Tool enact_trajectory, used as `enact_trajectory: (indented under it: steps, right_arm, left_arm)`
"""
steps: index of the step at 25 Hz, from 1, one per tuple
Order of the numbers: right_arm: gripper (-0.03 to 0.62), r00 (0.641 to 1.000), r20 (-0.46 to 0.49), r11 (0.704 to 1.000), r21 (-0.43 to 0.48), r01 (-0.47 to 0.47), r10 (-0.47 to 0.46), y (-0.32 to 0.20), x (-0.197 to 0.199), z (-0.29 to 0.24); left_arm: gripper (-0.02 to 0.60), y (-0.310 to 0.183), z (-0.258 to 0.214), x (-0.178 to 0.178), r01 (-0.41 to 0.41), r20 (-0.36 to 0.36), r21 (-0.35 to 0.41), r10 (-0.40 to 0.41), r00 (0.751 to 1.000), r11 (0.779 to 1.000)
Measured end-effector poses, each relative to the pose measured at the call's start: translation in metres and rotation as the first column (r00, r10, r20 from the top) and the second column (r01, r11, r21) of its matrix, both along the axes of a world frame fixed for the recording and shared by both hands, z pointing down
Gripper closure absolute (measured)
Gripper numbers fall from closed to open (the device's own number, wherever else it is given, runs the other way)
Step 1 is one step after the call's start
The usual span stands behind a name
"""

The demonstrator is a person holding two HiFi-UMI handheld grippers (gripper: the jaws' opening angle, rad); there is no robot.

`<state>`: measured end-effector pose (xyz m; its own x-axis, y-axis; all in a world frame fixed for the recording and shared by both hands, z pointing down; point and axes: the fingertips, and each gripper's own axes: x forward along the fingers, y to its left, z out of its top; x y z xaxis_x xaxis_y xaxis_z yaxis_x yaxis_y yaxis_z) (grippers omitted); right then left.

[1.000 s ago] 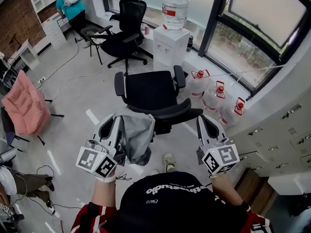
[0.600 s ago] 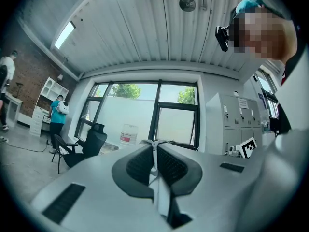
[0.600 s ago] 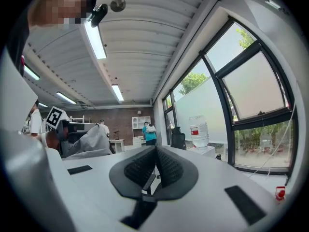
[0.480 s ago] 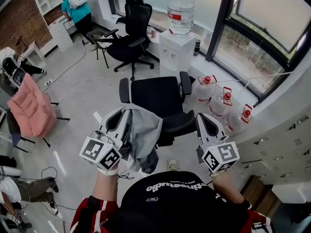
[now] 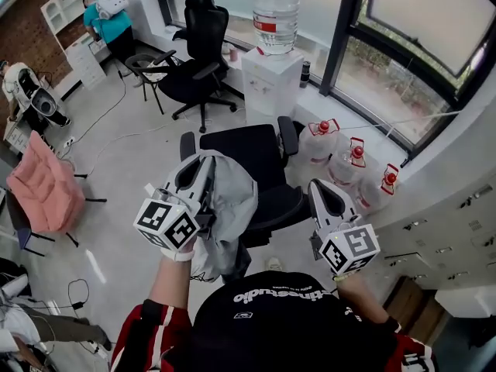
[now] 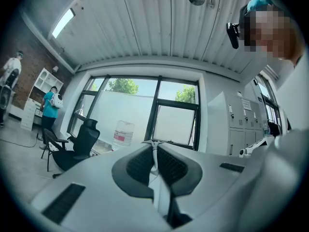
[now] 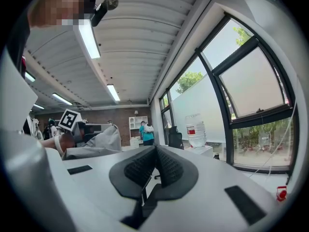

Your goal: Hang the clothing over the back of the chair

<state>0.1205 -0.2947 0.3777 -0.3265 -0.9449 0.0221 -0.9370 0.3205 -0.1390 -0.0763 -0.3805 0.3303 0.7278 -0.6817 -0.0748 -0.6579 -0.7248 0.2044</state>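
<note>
A grey garment [image 5: 232, 204] hangs from my left gripper [image 5: 200, 163], which is shut on a thin fold of its cloth [image 6: 155, 164]. In the head view the garment drapes down in front of the left end of the black office chair's backrest [image 5: 277, 205]; whether it touches is unclear. The chair's seat [image 5: 242, 149] lies beyond, facing the window. My right gripper [image 5: 319, 190] is held level to the right of the backrest, its jaws shut with nothing between them [image 7: 155, 148]. The right gripper view shows the left gripper's marker cube [image 7: 70, 119] and the garment [image 7: 102, 138] at its left.
A white water dispenser [image 5: 271, 72] stands behind the chair, with spare bottles [image 5: 350, 161] on the floor by the window. A second black chair [image 5: 194, 56], a pink-covered chair [image 5: 43, 186], a person in teal [image 5: 108, 23] and grey cabinets [image 5: 457, 208] surround the area.
My left gripper has carried the garment forward and higher, so that it now overlaps the chair's backrest. The right gripper has edged forward alongside.
</note>
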Motion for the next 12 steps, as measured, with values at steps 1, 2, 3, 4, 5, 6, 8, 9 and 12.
enact_trajectory:
  steps: [1,2,3,4,5,6,8,9,12]
  right_arm:
    - [0.579,1.000,0.002,1.000,-0.003,-0.004,0.004,-0.004,0.002,0.001]
    - [0.579,1.000,0.005,1.000,-0.006,-0.007,0.007,-0.007,0.004,0.002]
    - [0.579,1.000,0.008,1.000,-0.009,-0.010,0.010,-0.010,0.006,0.003]
    - [0.579,1.000,0.011,1.000,-0.011,-0.013,0.013,-0.013,0.009,0.003]
    - [0.579,1.000,0.013,1.000,-0.012,-0.016,0.016,-0.015,0.011,0.004]
    - [0.579,1.000,0.015,1.000,-0.012,-0.018,0.018,-0.016,0.013,0.005]
    - [0.578,1.000,0.020,1.000,-0.015,-0.023,0.024,-0.017,0.019,0.009]
    - [0.579,0.999,0.023,0.999,-0.018,-0.026,0.027,-0.018,0.022,0.010]
    - [0.579,0.999,0.029,0.999,-0.027,-0.041,0.042,-0.019,0.032,0.015]
  left_arm:
    - [0.552,-0.008,0.002,0.005,-0.001,0.002,-0.003,0.001,1.000,1.000]
    - [0.552,-0.015,0.004,0.009,-0.002,0.004,-0.006,0.003,1.000,1.000]
    - [0.552,-0.023,0.006,0.014,-0.004,0.006,-0.011,0.004,1.000,1.000]
    - [0.552,-0.031,0.008,0.019,-0.006,0.005,-0.017,0.007,1.000,1.000]
    - [0.552,-0.039,0.010,0.024,-0.009,0.004,-0.022,0.009,1.000,1.000]
    - [0.552,-0.046,0.011,0.029,-0.012,0.005,-0.024,0.012,1.000,1.000]
    - [0.552,-0.059,0.014,0.042,-0.017,0.011,-0.021,0.018,1.000,1.000]
    - [0.552,-0.066,0.014,0.049,-0.019,0.015,-0.020,0.019,1.000,1.000]
    - [0.552,-0.093,0.014,0.068,-0.015,0.017,-0.021,0.016,1.000,1.000]
